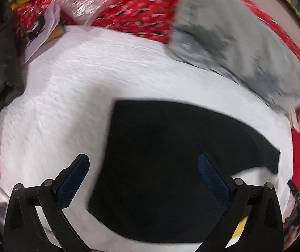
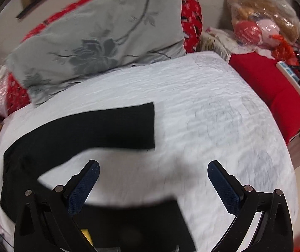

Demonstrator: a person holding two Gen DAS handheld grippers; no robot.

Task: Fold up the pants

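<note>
Black pants (image 2: 91,130) lie spread across the bed (image 2: 212,109), legs running rightward; left tongs (image 1: 143,168) and right tongs (image 2: 153,175) both gape empty above them.

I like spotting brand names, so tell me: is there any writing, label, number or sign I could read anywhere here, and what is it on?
No text can be read in either view.
White paper or card beside the red patterned bedding: dark printed marks, too blurred to read.
Power strip on the red cloth: blue patches, no legible marking.
Black pants, grey flowered pillow: no label or lettering visible.
</note>
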